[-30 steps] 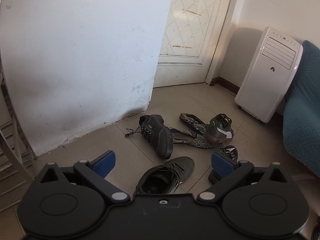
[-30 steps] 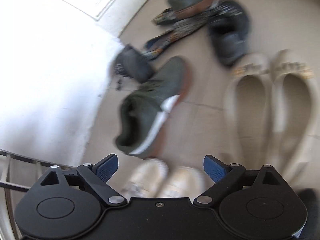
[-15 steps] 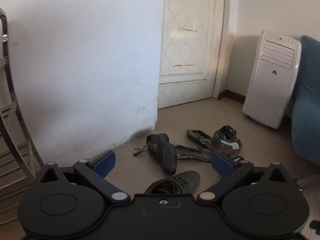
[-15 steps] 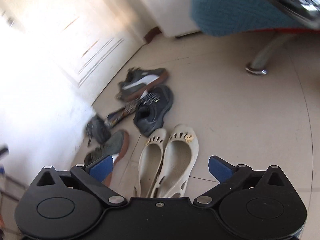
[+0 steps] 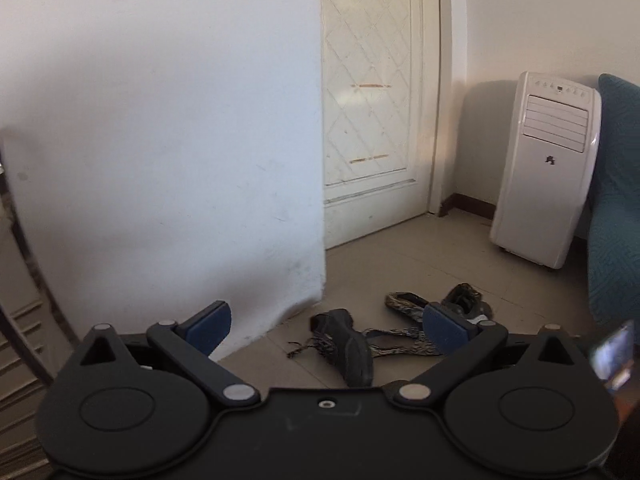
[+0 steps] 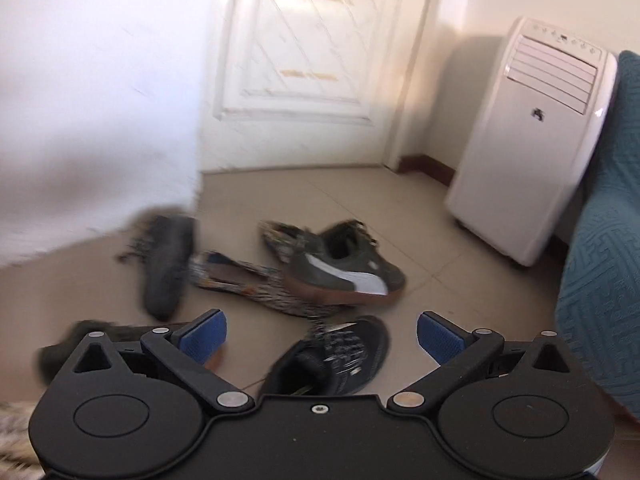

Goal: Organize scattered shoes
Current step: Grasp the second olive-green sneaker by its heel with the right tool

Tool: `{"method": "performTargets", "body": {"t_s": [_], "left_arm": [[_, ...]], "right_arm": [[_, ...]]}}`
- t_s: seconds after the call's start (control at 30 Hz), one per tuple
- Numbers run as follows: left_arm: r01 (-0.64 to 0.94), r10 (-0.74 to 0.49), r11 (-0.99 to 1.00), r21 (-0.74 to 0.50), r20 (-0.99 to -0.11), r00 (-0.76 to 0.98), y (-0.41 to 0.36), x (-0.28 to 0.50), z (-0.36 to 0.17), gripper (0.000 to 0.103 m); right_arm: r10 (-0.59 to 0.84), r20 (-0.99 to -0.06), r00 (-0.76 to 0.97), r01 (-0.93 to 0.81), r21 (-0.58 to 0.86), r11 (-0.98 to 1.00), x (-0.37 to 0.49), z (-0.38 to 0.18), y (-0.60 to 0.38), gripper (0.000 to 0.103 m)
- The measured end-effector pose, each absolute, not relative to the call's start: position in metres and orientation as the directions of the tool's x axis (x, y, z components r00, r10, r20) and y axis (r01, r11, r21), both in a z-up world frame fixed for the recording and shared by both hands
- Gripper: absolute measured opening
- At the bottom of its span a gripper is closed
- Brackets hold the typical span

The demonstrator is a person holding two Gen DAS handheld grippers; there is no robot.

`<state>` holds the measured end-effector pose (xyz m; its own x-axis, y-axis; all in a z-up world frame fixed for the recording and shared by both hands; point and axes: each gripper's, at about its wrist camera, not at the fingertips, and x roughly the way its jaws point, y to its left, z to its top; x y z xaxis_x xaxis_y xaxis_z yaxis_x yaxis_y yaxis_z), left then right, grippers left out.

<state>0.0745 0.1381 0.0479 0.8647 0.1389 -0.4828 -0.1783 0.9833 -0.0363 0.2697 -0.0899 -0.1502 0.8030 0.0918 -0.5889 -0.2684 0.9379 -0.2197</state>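
Gaping empty, both grippers (image 5: pixel 326 322) (image 6: pixel 322 338) face shoes (image 6: pixel 340 268) beside a white cooler (image 6: pixel 532 136).

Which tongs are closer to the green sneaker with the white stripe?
Right. The right tongs hang open just short of the green sneaker, which looks big there. From the left tongs, the sneaker sits farther off and small.

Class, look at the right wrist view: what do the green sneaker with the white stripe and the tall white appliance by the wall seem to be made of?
Green sneaker: upper looks like matte suede or brushed fabric, no shine; brown sole looks like gum rubber. Blur leaves this open.
White appliance: smooth, slightly glossy moulded plastic, judging by its rounded edges and slatted vents.
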Motion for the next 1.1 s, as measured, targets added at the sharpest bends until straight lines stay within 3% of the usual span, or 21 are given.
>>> {"method": "performTargets", "body": {"t_s": [0.1, 0.37, 0.53, 0.57, 0.63, 0.7, 0.83, 1.1], "left_arm": [[-0.144, 0.070, 0.985, -0.097, -0.533, 0.843, 0.172, 0.105, 0.030, 0.103], [-0.143, -0.008, 0.975, -0.171, -0.667, 0.745, 0.247, 0.146, -0.008, 0.103], [-0.148, 0.014, 0.980, -0.134, -0.694, 0.720, 0.269, 0.148, -0.017, 0.103], [-0.147, 0.022, 0.982, -0.121, -0.697, 0.717, 0.271, 0.147, -0.019, 0.103], [-0.146, 0.042, 0.985, -0.088, -0.702, 0.711, 0.275, 0.148, -0.021, 0.103], [-0.151, 0.060, 0.986, -0.067, -0.709, 0.703, 0.278, 0.150, -0.022, 0.103], [-0.164, 0.064, 0.984, -0.071, -0.715, 0.696, 0.283, 0.153, -0.025, 0.103], [-0.147, 0.014, 0.981, -0.128, -0.705, 0.709, 0.275, 0.159, -0.021, 0.103]], "right_arm": [[0.011, -0.604, 0.797, -0.236, -0.295, 0.926, 0.319, -0.174, -0.063, 0.103], [-0.012, -0.616, 0.788, -0.275, -0.370, 0.887, 0.413, -0.206, -0.008, 0.102], [-0.036, -0.681, 0.732, -0.276, -0.345, 0.897, 0.474, -0.225, 0.006, 0.093], [-0.044, -0.693, 0.719, -0.267, -0.334, 0.904, 0.481, -0.228, 0.006, 0.082], [-0.046, -0.728, 0.684, -0.248, -0.292, 0.924, 0.497, -0.237, 0.002, 0.075], [-0.074, -0.779, 0.623, -0.248, -0.287, 0.925, 0.510, -0.252, 0.003, 0.056], [-0.095, -0.780, 0.619, -0.292, -0.340, 0.894, 0.510, -0.262, 0.013, 0.053], [-0.039, -0.781, 0.623, -0.296, -0.281, 0.913, 0.477, -0.252, 0.004, 0.049]]}}
